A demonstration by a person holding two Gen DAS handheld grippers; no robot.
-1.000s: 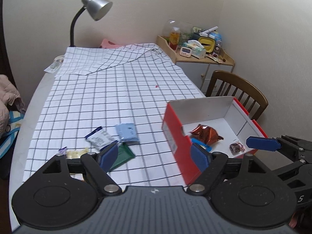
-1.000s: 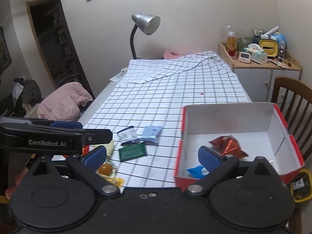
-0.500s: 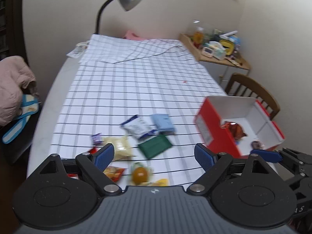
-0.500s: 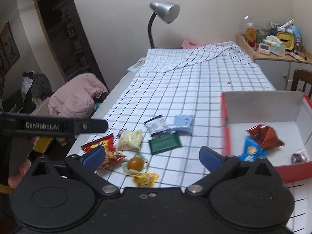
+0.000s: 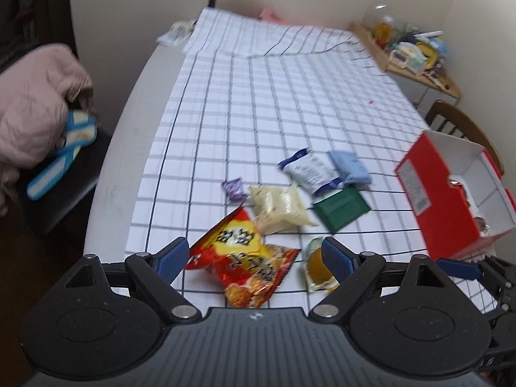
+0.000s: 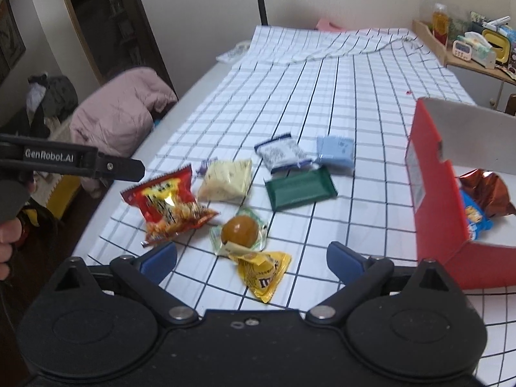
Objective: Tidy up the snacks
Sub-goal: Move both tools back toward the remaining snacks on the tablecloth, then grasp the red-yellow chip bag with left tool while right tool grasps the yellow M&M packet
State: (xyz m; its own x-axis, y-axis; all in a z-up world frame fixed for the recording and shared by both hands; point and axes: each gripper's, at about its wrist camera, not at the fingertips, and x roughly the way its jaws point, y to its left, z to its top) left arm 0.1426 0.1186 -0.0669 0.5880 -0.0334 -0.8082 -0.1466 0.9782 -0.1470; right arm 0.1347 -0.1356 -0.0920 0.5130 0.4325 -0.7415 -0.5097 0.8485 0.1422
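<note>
One red snack bag (image 5: 245, 258) between the spread left gripper (image 5: 254, 254) fingers.

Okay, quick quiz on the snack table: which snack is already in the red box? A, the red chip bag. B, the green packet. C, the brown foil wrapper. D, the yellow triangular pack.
C: the brown foil wrapper lies inside the red box, while the green packet, yellow pack and red chip bag lie out on the checked cloth.
</note>
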